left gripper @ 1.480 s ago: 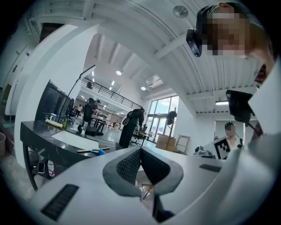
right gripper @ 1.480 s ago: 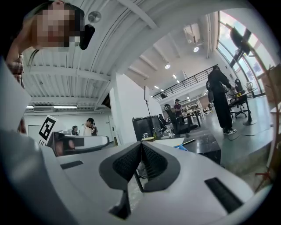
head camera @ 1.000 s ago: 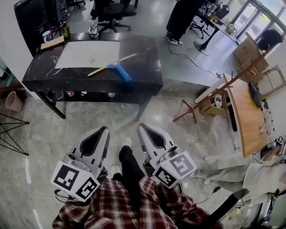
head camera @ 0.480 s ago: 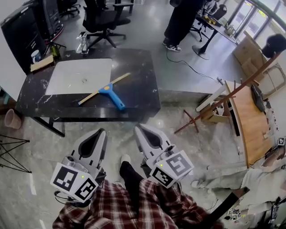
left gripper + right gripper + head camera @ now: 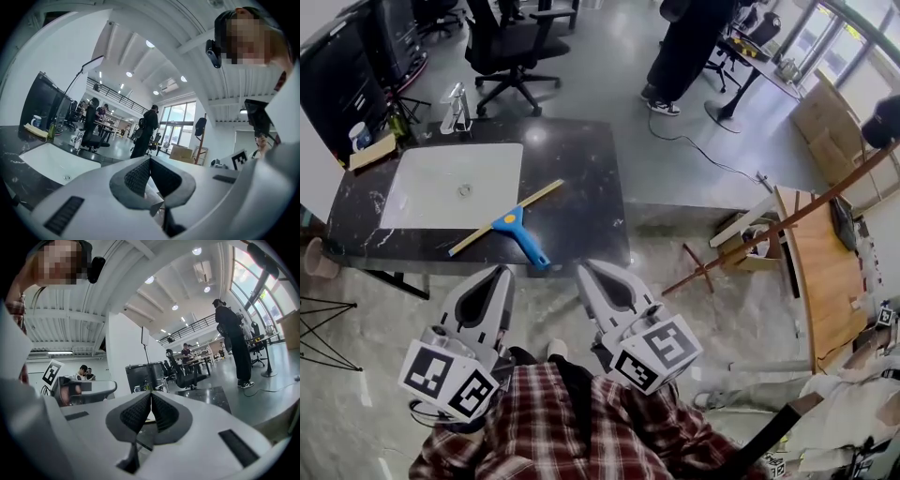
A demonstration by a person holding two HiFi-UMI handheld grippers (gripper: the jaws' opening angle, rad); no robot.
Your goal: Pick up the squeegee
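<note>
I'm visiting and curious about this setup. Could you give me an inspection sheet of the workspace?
Surface: black marble counter with a white basin and faucet.
Job's things: blue squeegee lying on the counter near its front edge, untouched.
Clutter: cup and green bottle at the counter's far left corner.
Grippers: left gripper and right gripper short of the counter, fingers together, empty.
Cables: one cable on the floor beyond the counter.
Surroundings: office chair, standing person, cardboard boxes.
</note>
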